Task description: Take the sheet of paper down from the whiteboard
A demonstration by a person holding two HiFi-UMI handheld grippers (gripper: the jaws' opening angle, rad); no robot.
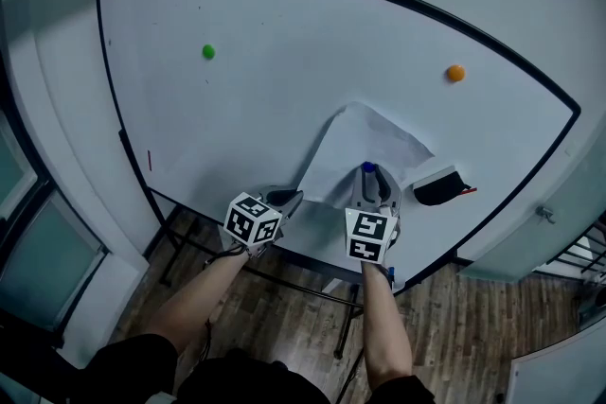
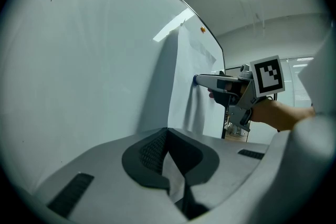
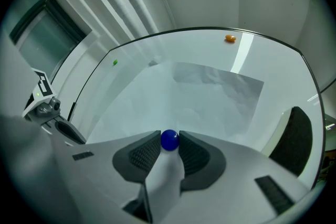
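On the whiteboard (image 1: 284, 90) in the head view, the sheet of paper (image 1: 365, 142) is hanging low and near the middle, with its lower left corner curling off the board. The left gripper (image 1: 290, 200) is pinching that corner, while the right gripper (image 1: 369, 173) is reaching to the sheet's lower edge, its jaws sitting on either side of a blue magnet (image 1: 368, 167). A green magnet (image 1: 208, 52) is sitting at the upper left of the board, an orange magnet (image 1: 456, 73) at the upper right, and a black eraser (image 1: 437, 188) is sticking to the board just right of the sheet.

In the left gripper view, the left gripper (image 2: 168, 132) is showing its 2 jaws pressed together on the sheet of paper (image 2: 189, 76), whose edge is running down into them and standing away from the whiteboard (image 2: 94, 60). The right gripper (image 2: 202, 80) is pointing at the sheet from the right.

In the right gripper view, the right gripper (image 3: 169, 139) is clamping the blue magnet (image 3: 169, 140) between its 2 pads, against the sheet of paper (image 3: 199, 97), which is looking creased. The left gripper (image 3: 77, 138) is showing at the far left, the eraser (image 3: 295, 136) at the right
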